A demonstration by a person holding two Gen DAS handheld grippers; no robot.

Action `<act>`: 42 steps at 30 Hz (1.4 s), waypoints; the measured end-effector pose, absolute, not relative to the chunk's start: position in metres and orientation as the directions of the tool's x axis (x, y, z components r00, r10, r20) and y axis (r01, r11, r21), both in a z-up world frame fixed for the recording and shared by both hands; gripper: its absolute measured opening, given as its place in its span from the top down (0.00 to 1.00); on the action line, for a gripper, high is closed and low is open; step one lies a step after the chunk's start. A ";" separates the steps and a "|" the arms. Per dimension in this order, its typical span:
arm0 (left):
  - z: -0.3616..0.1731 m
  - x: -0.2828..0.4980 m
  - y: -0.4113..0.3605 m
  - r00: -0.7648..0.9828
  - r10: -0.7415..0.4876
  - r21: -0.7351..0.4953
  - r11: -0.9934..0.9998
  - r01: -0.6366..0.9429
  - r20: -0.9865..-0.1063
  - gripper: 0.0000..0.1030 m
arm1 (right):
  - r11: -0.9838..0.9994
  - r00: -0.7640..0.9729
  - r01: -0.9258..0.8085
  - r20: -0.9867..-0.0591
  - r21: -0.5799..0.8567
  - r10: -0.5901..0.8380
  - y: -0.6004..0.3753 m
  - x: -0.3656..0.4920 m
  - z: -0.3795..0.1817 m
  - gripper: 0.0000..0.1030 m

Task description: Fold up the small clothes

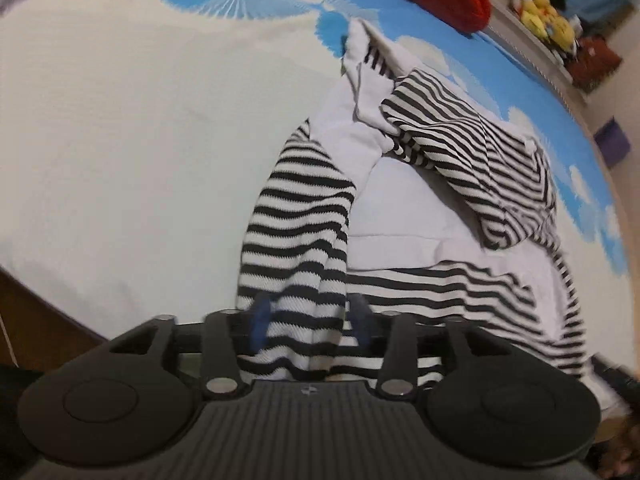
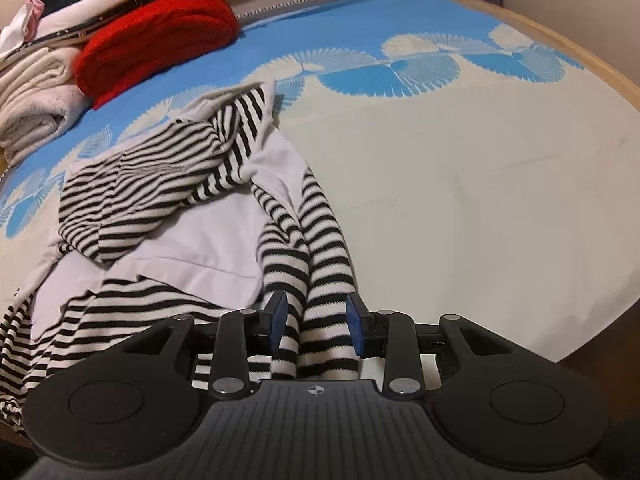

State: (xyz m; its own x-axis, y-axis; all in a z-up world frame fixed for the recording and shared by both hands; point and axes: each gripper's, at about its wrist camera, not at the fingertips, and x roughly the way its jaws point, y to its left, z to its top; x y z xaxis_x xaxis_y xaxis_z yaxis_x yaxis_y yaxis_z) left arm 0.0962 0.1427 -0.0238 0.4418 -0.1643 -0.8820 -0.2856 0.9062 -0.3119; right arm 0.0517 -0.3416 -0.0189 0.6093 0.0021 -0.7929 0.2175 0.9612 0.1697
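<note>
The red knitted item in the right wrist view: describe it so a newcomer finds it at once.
Start at the blue-and-white bedspread and go to its far left corner, where folded laundry is piled. The red knitted item lies beside the cream towel; it is the only bright red piece.
</note>
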 end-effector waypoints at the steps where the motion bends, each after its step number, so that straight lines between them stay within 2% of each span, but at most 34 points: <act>1: -0.026 0.096 0.146 0.432 -0.182 -0.332 0.893 -0.304 -0.884 0.45 | 0.958 0.598 0.227 -0.801 0.176 0.006 -0.343 0.052 -0.021 0.59; 3: -0.032 0.097 0.150 0.406 -0.201 -0.348 0.877 -0.332 -0.892 0.43 | 0.951 0.557 0.248 -0.830 0.185 0.016 -0.345 0.054 -0.028 0.50; 7: -0.036 0.098 0.151 0.388 -0.119 -0.273 0.888 -0.371 -0.914 0.43 | 0.949 0.499 0.257 -0.866 0.183 0.031 -0.346 0.055 -0.041 0.47; 11: -0.043 0.100 0.151 0.362 -0.136 -0.279 0.882 -0.380 -0.922 0.43 | 0.950 0.481 0.258 -0.876 0.179 0.034 -0.347 0.057 -0.047 0.43; 16: -0.052 0.100 0.138 0.322 -0.097 -0.206 0.922 -0.326 -0.942 0.42 | 0.937 0.486 0.274 -0.872 0.214 0.057 -0.350 0.059 -0.047 0.43; 20: -0.052 0.099 0.143 0.322 -0.091 -0.206 0.916 -0.344 -0.942 0.42 | 0.929 0.521 0.267 -0.849 0.258 0.086 -0.349 0.060 -0.041 0.43; 24: -0.052 0.100 0.142 0.318 -0.078 -0.191 0.920 -0.341 -0.945 0.42 | 0.945 0.457 0.255 -0.887 0.205 0.069 -0.345 0.064 -0.053 0.42; 29: -0.052 0.102 0.135 0.315 -0.052 -0.155 0.938 -0.311 -0.948 0.43 | 0.950 0.459 0.244 -0.886 0.197 0.066 -0.343 0.062 -0.054 0.43; 31: -0.052 0.102 0.133 0.320 -0.043 -0.144 0.943 -0.300 -0.947 0.50 | 0.950 0.465 0.240 -0.883 0.198 0.066 -0.343 0.062 -0.054 0.48; 32: -0.052 0.102 0.132 0.324 -0.045 -0.145 0.946 -0.292 -0.945 0.60 | 0.951 0.469 0.231 -0.880 0.206 0.077 -0.342 0.061 -0.053 0.60; 33: -0.051 0.102 0.132 0.328 -0.049 -0.148 0.947 -0.285 -0.944 0.65 | 0.951 0.476 0.221 -0.875 0.218 0.090 -0.341 0.061 -0.053 0.70; 34: -0.050 0.102 0.132 0.333 -0.052 -0.151 0.948 -0.278 -0.941 0.77 | 0.953 0.483 0.211 -0.871 0.219 0.092 -0.340 0.060 -0.051 0.74; 35: -0.049 0.102 0.131 0.340 -0.055 -0.154 0.951 -0.269 -0.939 0.86 | 0.958 0.491 0.201 -0.867 0.205 0.083 -0.339 0.060 -0.049 0.83; 36: -0.046 0.101 0.130 0.349 -0.055 -0.153 0.954 -0.259 -0.935 0.89 | 0.966 0.501 0.191 -0.864 0.173 0.055 -0.337 0.059 -0.046 0.93; 38: -0.041 0.100 0.129 0.374 -0.051 -0.154 0.956 -0.250 -0.926 0.93 | 0.971 0.528 0.191 -0.849 0.146 0.024 -0.336 0.057 -0.038 0.99; 42: -0.033 0.098 0.131 0.404 -0.052 -0.170 0.950 -0.261 -0.913 0.93 | 0.943 0.562 0.278 -0.827 0.181 -0.007 -0.354 0.052 -0.029 0.99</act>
State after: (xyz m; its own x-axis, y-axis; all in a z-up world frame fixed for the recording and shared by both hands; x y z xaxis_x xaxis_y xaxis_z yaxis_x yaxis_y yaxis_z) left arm 0.0975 0.1311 -0.0334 0.4040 -0.0524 -0.9132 -0.2606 0.9504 -0.1698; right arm 0.0521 -0.3538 -0.0293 0.5619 -0.0066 -0.8271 0.2779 0.9433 0.1813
